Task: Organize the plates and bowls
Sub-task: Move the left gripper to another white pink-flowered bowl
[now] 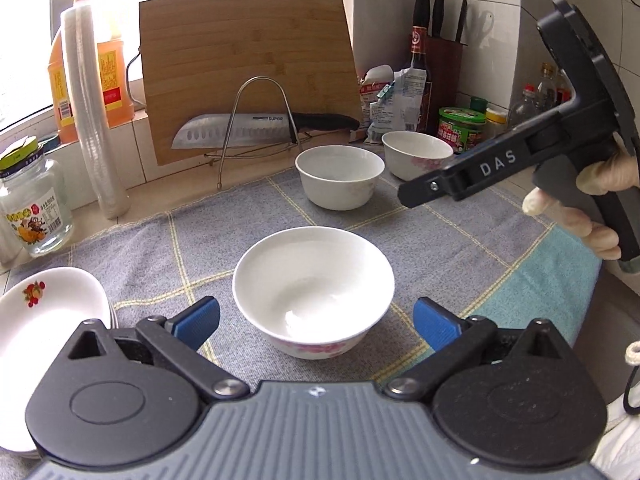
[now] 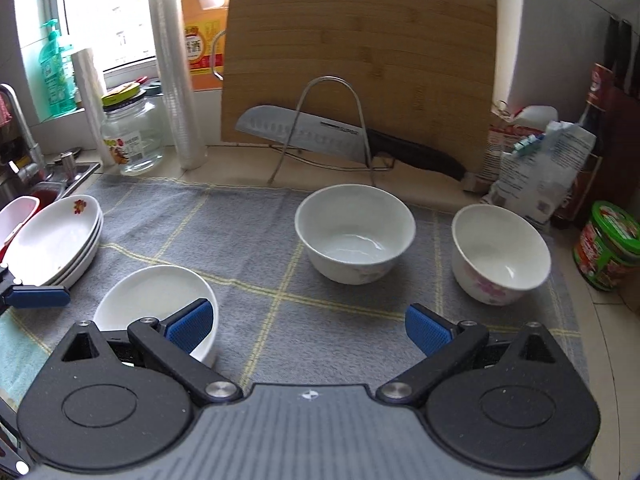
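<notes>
A white bowl with pink flowers [image 1: 314,288] stands on the grey checked cloth [image 1: 200,240], between the wide-apart blue pads of my left gripper [image 1: 318,324], which is open and touches nothing. Two more white bowls [image 1: 340,176] [image 1: 416,154] stand farther back. A stack of white plates [image 1: 48,312] lies at the left. My right gripper [image 2: 310,328] is open and empty above the cloth [image 2: 260,248], with the near bowl [image 2: 156,304] behind its left finger. The two far bowls [image 2: 356,232] [image 2: 500,252] and the plates [image 2: 56,240] lie ahead.
A bamboo cutting board [image 1: 248,76] leans at the back behind a wire rack holding a knife [image 1: 240,130]. Jars, oil bottles and a film roll [image 1: 90,112] stand left; bags, sauce bottles and a green tub [image 1: 460,128] right. A sink [image 2: 24,184] lies far left.
</notes>
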`<state>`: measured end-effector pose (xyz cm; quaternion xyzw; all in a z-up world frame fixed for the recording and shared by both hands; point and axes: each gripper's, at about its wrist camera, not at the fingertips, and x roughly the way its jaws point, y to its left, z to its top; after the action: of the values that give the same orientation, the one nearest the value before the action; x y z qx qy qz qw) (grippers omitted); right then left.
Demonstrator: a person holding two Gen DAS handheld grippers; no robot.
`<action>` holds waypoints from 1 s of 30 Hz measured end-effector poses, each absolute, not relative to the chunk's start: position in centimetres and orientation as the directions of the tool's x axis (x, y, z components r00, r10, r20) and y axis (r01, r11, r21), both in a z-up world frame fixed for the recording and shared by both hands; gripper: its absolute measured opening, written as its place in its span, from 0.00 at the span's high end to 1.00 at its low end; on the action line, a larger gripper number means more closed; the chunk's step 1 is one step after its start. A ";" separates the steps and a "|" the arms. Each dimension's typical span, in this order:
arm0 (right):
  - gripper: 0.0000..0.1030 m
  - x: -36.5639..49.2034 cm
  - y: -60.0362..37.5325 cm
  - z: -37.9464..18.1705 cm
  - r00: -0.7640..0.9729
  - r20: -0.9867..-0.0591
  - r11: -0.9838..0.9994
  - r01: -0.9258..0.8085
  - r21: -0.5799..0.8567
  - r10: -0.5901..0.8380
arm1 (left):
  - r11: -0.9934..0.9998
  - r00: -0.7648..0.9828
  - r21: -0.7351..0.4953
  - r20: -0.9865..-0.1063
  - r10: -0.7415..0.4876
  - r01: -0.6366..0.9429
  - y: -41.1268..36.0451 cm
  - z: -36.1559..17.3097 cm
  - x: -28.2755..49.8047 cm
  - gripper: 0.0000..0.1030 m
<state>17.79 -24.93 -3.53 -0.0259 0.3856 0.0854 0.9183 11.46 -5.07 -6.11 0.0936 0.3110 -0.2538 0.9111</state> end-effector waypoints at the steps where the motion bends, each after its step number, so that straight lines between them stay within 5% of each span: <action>1: 0.00 17.3 -25.4 -3.7 0.691 -0.714 0.989 -0.150 0.008 0.111 | 0.848 0.675 0.018 -0.614 -0.409 0.530 -5.2 -6.1 11.7 0.01; 9: 0.00 14.7 -27.7 -6.1 0.667 -0.745 0.995 -0.068 -0.069 -0.006 | 0.826 0.614 -0.027 -0.655 -0.439 0.563 -7.0 -5.7 13.6 0.01; 30: 0.00 20.0 -31.2 -11.7 0.595 -0.772 0.926 -0.377 -0.024 0.222 | 0.932 0.626 -0.066 -0.724 -0.290 0.355 -14.1 -2.9 21.6 0.01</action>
<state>20.01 -31.17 -11.66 -0.0927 0.4170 0.1686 0.8883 21.59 -14.09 -2.95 0.0414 0.3937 -0.1791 0.9007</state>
